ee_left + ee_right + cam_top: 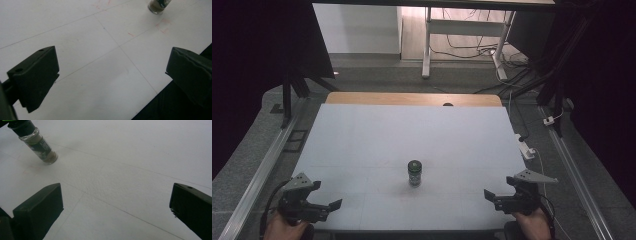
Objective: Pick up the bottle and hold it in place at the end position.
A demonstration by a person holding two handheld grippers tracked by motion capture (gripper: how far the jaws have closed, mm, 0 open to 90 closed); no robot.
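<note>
High view: a white counter (362, 140) spreads across the middle of the frame, with dark floor and cables beyond it at the top. At the lower left, a hand holds the left tool (324, 200), hovering at the near edge of the counter; in the left gripper view its two black jaws stand wide apart with nothing between them. Just right of centre, in the lower half of the frame, a small spice jar (414, 173) stands upright on the counter, well apart from both tools and roughly between them. It has a dark cap, a clear body that looks like glass, a printed label and pale contents. In the left gripper view the spice jar (159, 5) sits at the upper right edge; in the right gripper view the spice jar (37, 142) shows at the upper left. At the lower right of the high view, the right tool (492, 196) is held by the other hand, its jaws likewise spread wide and empty. The jar is likely light, stiff and smooth, so it could slip or tip, and may break if dropped. The labelled body, below the cap, looks the safest place to grip.
</note>
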